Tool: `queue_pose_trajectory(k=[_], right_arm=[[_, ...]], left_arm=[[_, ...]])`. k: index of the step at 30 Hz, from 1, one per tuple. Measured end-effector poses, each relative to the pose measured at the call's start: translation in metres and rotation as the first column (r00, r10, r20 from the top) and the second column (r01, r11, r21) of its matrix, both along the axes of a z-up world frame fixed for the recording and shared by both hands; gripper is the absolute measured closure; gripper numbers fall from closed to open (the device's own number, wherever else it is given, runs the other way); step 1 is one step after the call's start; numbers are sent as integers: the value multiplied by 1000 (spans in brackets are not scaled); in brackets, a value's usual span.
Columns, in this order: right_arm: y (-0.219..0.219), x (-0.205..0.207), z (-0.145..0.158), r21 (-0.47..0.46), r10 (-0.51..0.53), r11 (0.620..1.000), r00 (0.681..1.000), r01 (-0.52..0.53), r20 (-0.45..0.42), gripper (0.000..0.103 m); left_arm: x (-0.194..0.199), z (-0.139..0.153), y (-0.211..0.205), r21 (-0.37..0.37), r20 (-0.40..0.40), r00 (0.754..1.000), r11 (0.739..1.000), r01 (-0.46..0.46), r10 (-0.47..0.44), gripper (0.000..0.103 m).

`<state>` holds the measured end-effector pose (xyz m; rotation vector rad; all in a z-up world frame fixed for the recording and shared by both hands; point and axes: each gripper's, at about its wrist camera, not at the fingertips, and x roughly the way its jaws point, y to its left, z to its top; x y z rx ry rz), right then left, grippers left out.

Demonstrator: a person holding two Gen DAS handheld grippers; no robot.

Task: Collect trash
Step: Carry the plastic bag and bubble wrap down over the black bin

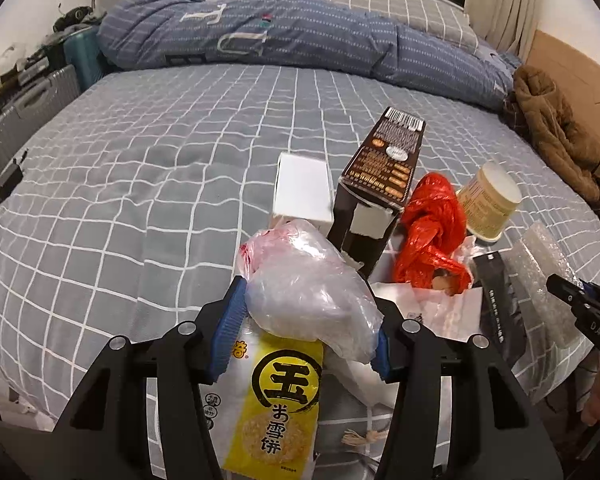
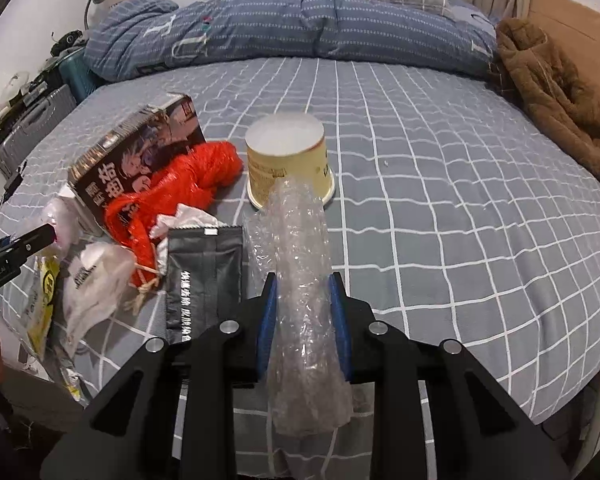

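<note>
The left gripper (image 1: 306, 320) is clamped on a crumpled clear plastic bag (image 1: 308, 284), held just above a yellow snack packet (image 1: 276, 412) at the near edge of the bed (image 1: 140, 184); the right gripper (image 2: 304, 320) is clamped on a roll of bubble wrap (image 2: 300, 280), which points at an upside-down paper cup (image 2: 290, 160); more trash lies in a pile near that edge; a red plastic bag (image 2: 180, 188) touches a dark box (image 2: 140, 148); a black packet (image 2: 204, 276) lies flat beside the bubble wrap; a white box (image 1: 302, 192) sits behind the clear bag; a blue blanket (image 1: 280, 32) is bunched along the far edge; a brown coat (image 2: 556, 96) lies at the far right corner.
</note>
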<state>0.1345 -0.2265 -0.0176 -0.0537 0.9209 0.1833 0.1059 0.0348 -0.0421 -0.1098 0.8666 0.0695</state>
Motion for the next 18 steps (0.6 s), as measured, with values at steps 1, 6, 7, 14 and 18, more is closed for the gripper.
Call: queue_pose_trajectory(k=[1,6,7,14,18], right_arm=[[0,-2,3,-1,-1,1000,1000,1,7,78],[-3,-9,15,8,-9,1000,999,9,43,78],[-3,-10,17,9,-10,1000,999,10,49,78],[-3,-16,26,-3,-3,1000,997,3,72,78],[-5,-25,32,10,-3,1000,996,2,86,78]], left_arm=[[-2,2,0,-1,5,1000,1000,-1,1,50],[-6,11,2,-15,48,999,1000,-15,16,50],[-6,12,3,-24,51,999,1000,-17,19,50],[-15,24,-5,-18,74,997,1000,-1,2,51],[-26,30,-11,-23,83,997,1000,7,-5,51]])
